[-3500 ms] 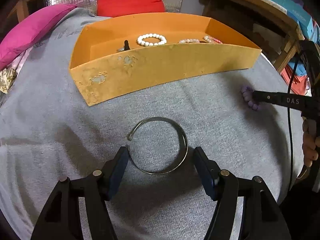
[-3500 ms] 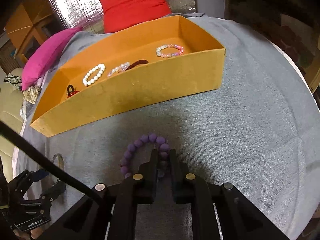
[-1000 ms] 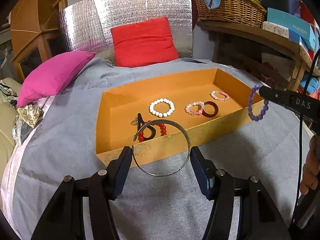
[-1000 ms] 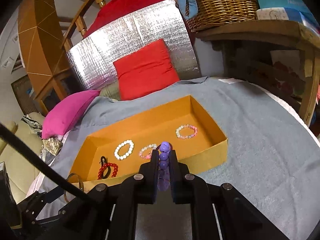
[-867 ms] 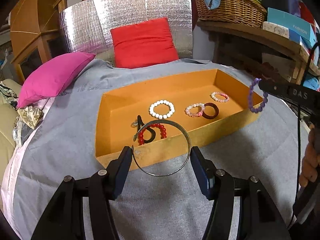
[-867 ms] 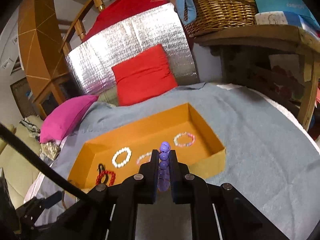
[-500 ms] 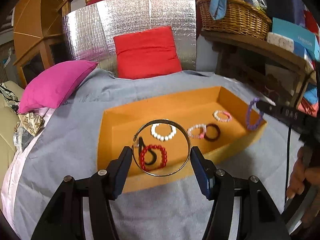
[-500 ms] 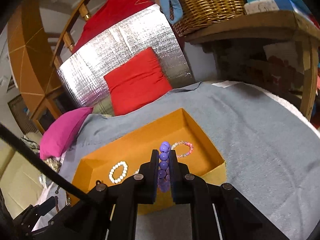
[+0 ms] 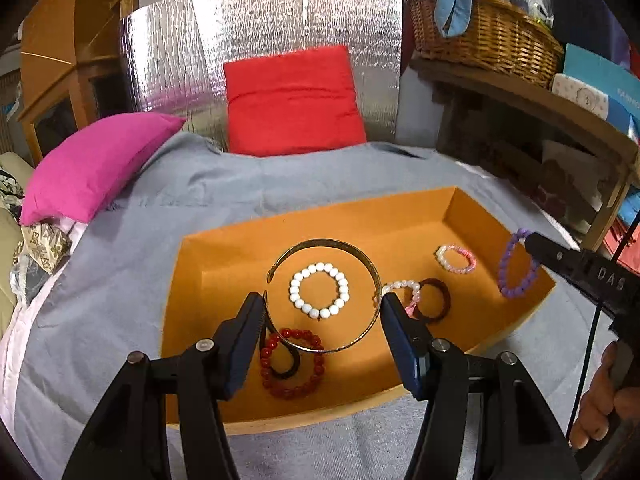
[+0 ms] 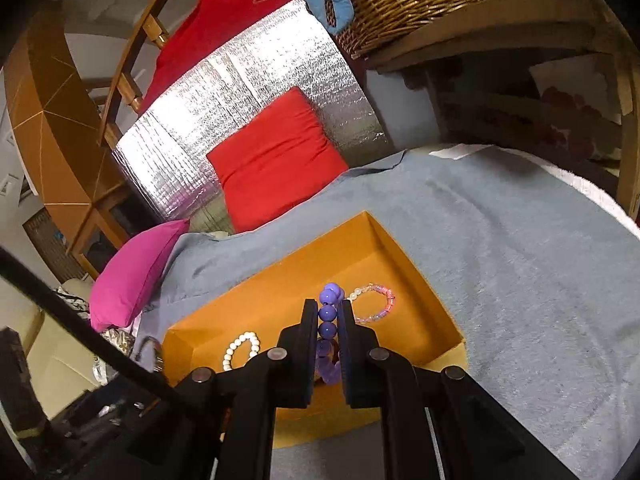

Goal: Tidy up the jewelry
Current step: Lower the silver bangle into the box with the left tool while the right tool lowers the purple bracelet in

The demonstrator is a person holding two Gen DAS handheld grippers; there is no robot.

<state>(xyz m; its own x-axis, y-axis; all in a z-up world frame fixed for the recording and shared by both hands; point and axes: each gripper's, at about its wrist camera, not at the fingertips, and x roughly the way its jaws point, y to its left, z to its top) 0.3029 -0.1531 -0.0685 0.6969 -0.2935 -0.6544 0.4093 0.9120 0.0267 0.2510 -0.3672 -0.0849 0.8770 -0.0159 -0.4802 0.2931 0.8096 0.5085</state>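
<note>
Bangle (image 9: 324,296) clamped between our left tongs (image 9: 322,316) mid-frame above the orange tray (image 9: 400,216), purple bead bracelet (image 10: 329,312) pinched in our right tongs (image 10: 325,316), hanging over the tray's right end at lower centre.

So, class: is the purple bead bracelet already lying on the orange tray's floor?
No: the purple bead bracelet is clamped in the right hand-held gripper.

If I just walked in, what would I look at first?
Probably the bright orange tray on the grey blanket, with bead bracelets lying inside. Right above it, the left hand-held gripper holds a big metal bangle, and the right hand-held gripper pinches a purple bead bracelet. Behind stands a red cushion.
</note>
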